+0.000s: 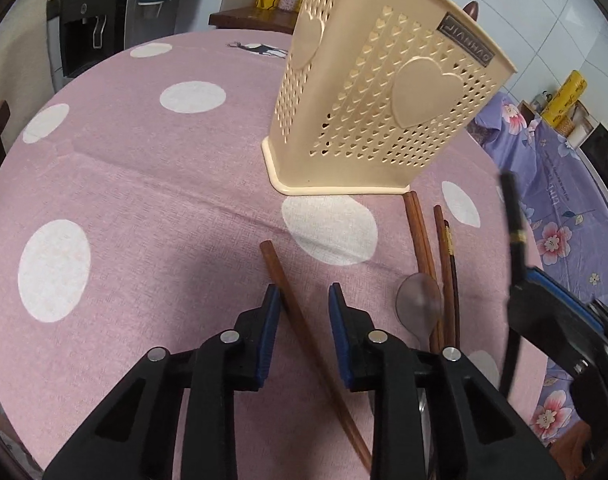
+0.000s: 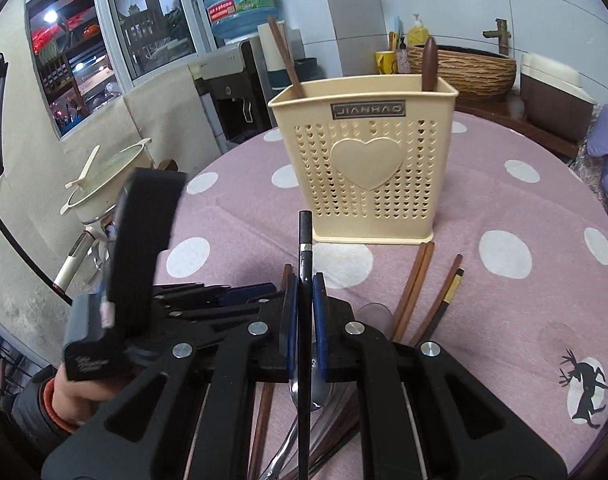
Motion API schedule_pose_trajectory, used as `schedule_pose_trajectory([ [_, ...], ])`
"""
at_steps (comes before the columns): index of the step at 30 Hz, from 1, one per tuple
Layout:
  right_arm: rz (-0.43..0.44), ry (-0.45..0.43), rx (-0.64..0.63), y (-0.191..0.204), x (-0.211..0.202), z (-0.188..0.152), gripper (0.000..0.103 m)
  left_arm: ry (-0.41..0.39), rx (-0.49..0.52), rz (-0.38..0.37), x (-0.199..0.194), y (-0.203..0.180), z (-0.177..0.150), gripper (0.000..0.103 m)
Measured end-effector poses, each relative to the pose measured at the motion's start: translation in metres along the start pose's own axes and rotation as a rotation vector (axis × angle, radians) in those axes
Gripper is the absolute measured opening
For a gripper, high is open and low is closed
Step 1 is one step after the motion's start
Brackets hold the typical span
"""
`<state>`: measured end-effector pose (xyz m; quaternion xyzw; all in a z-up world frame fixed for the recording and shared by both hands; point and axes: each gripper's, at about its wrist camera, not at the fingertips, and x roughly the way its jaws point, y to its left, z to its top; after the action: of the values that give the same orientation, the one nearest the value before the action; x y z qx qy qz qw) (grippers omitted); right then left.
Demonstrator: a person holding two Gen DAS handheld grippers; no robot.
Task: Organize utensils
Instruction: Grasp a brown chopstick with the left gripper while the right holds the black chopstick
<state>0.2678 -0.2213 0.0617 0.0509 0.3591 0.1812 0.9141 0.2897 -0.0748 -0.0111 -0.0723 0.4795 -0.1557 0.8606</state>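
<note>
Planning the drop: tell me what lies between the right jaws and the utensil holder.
Only bare polka-dot tablecloth, seen in the right wrist view, ahead of the held black chopstick up to the holder.

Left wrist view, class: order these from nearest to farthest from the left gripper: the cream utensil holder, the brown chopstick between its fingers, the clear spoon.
1. Brown chopstick, between the left gripper fingers.
2. Clear spoon, to its right.
3. Cream utensil holder, farther back on the table.
</note>
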Motion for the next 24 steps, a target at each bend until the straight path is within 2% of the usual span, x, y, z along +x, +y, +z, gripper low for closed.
schedule_pose_trajectory([
  [5,-0.01,-0.034,0.015,-0.005,-0.011,-0.001,0.008,-0.011,0.045,0.1,0.004,-0.01,0.002,0.012],
  [11,-0.014,-0.042,0.02,-0.006,-0.016,-0.003,0.008,-0.03,0.115,0.181,0.007,-0.022,0.0,0.011],
  [18,-0.013,-0.05,0.041,-0.009,-0.021,-0.005,0.008,-0.043,0.115,0.187,0.007,-0.023,0.0,0.01],
  [24,0.005,-0.064,0.078,-0.018,-0.028,-0.004,0.008,-0.07,0.088,0.149,0.0,-0.019,0.002,0.009],
])
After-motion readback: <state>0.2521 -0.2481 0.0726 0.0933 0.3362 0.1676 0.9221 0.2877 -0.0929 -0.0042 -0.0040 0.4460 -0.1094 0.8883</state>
